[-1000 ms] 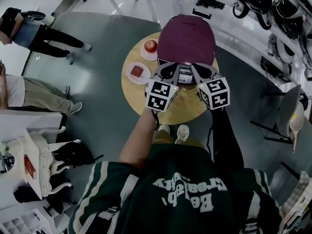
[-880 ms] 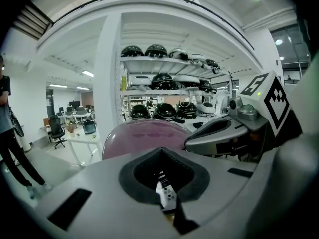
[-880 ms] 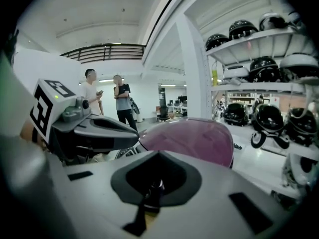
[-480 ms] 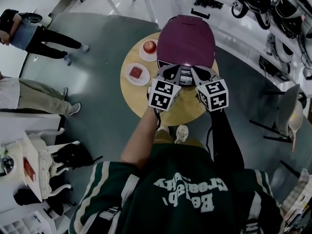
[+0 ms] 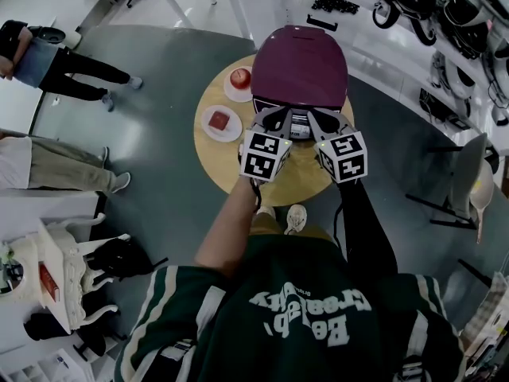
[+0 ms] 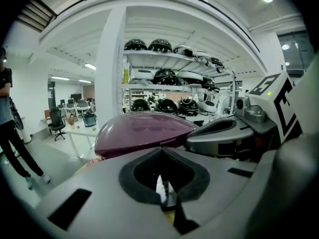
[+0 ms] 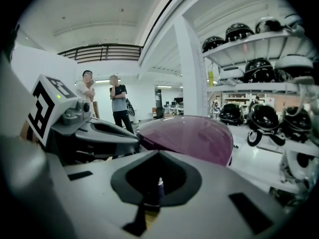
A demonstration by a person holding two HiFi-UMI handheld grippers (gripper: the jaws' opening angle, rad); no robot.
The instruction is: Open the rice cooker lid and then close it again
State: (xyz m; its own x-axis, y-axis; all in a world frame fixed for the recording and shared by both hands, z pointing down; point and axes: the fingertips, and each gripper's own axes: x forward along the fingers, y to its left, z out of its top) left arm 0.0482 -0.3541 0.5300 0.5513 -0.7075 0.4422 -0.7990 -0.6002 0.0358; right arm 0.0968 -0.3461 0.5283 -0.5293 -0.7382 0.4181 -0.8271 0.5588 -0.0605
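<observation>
A purple rice cooker (image 5: 301, 66) stands at the far side of a round wooden table (image 5: 298, 180), and its domed lid (image 6: 144, 131) (image 7: 192, 133) is down. My left gripper (image 5: 278, 118) and right gripper (image 5: 317, 118) sit side by side against the cooker's front panel, just below the lid's front edge. In the left gripper view my left gripper (image 6: 164, 185) has its jaws pressed together with nothing between them. The right gripper (image 7: 158, 185) is shut the same way, with nothing in it. Each gripper shows in the other's view, the right gripper (image 6: 234, 133) and the left gripper (image 7: 94, 131).
Left of the cooker are a small plate with an apple (image 5: 240, 78) and a plate with a red piece (image 5: 219, 120). Shelves of helmets (image 5: 469, 22) line the right wall. People stand at the left (image 5: 56, 54). A white table (image 5: 64, 269) is near left.
The right gripper has edged slightly left, toward the left gripper. The lid stays down and both grippers stay shut at the cooker's front.
</observation>
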